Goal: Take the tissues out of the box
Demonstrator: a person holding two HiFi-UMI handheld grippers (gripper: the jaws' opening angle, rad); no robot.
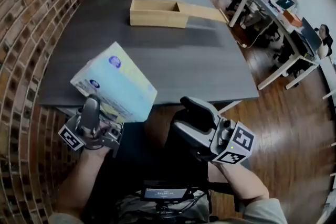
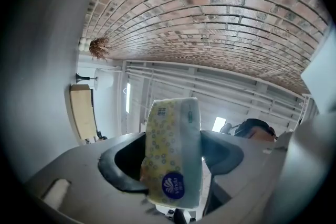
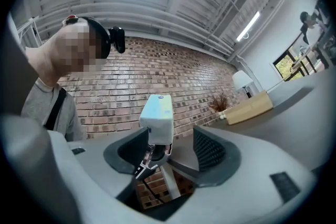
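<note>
Soft pale-blue-and-yellow tissue pack with round blue logos (image 1: 114,84) is being held up in the air, tilted, over the near edge of the dark grey table (image 1: 173,63). It is sitting well apart from the open light-wood box (image 1: 155,12) at the table's far middle. Left tongs (image 1: 94,113) are clenching the pack's lower end, jaws pressing on both sides. Right tongs (image 3: 173,150) are hanging released near the pack, jaws standing apart and gripping nothing.
</note>
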